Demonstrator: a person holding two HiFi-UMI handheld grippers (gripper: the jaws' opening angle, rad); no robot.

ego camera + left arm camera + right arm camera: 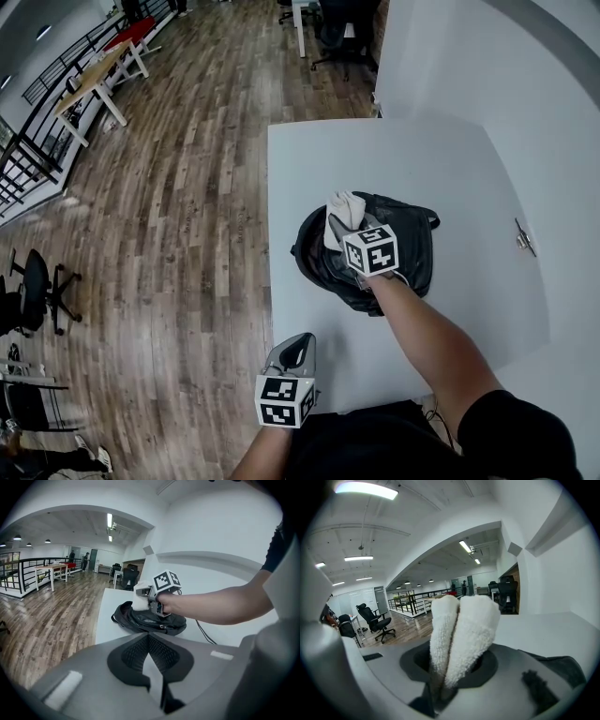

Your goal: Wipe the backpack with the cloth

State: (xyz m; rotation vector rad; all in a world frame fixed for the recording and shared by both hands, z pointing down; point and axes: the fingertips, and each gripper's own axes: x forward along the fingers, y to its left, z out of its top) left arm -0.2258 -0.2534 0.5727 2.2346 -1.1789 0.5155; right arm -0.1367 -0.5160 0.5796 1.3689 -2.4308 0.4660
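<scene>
A black backpack [408, 258] lies flat near the middle of the white table [450, 159]. My right gripper [349, 228] is over the backpack's far left part and is shut on a folded white cloth [342, 208], which sticks up out of its jaws. In the right gripper view the cloth [461, 630] fills the centre and hides the jaws. From the left gripper view, the backpack [140, 620], the cloth [139, 603] and the right gripper [146, 596] are ahead. My left gripper [299, 351] is shut and holds nothing, at the table's near left corner.
A small metal piece [525, 237] lies on the table at the right. A thin cable [205, 633] runs across the table behind the backpack. The table's left edge drops to a wooden floor [178, 234] with office chairs [37, 286]. A white wall stands beyond the table.
</scene>
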